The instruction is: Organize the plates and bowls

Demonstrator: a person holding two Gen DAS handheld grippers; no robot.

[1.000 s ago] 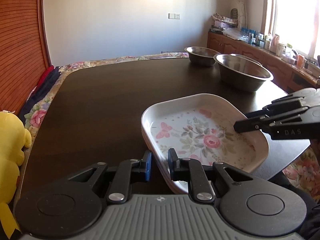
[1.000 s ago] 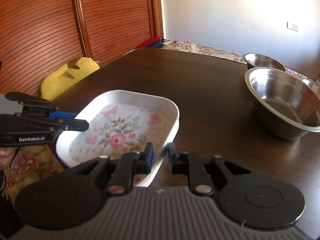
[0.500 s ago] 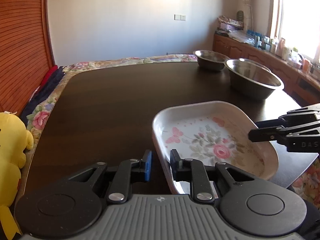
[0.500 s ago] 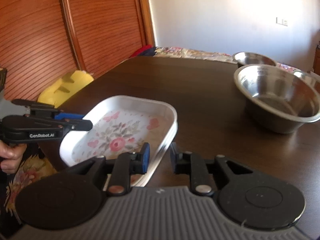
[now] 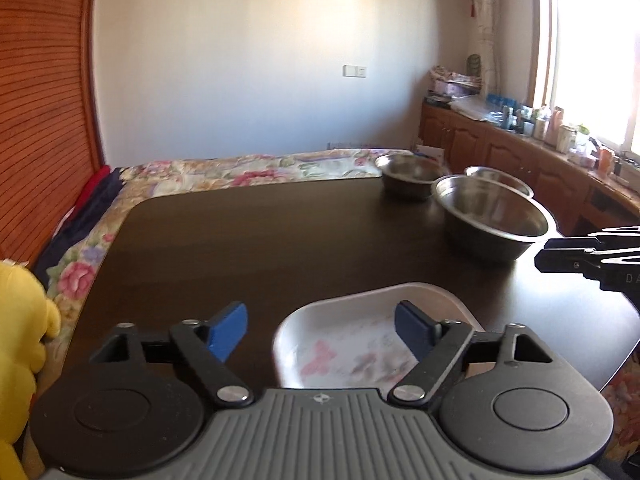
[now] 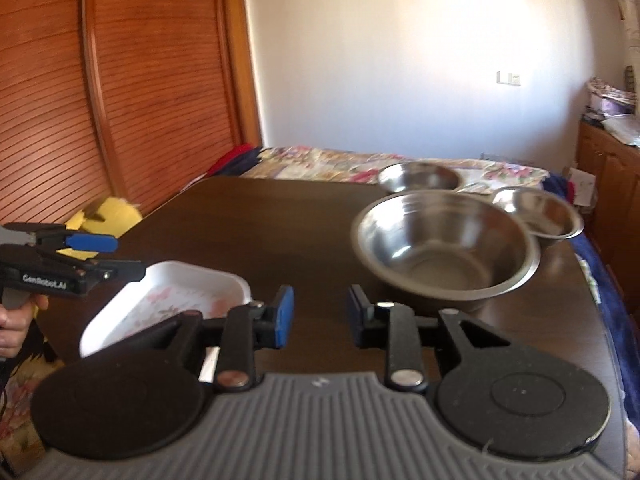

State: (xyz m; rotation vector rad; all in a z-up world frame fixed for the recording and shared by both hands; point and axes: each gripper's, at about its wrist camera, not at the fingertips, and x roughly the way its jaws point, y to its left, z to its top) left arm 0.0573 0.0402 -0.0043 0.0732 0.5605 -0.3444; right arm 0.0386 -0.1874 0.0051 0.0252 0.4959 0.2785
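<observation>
Left wrist view shows the left gripper (image 5: 320, 330) with its jaws wide apart and nothing between them, hovering over the near edge of the floral plate (image 5: 360, 344), which lies flat at the near side of the bench (image 5: 260, 240); right wrist view shows the right gripper (image 6: 320, 316) likewise apart and empty, aimed past the plate toward the big bowl (image 6: 444, 248); two smaller bowls (image 6: 418, 176) (image 6: 540, 210) stand behind it, near the far right corner, close together but not nested; the plate looks set down and released, so the step in hand seems to be the turn to the bowls; the next move likely calls for a jaw over one bowl's thin rim, closing firmly since steel is slick, then lifting it clear to nest it.
</observation>
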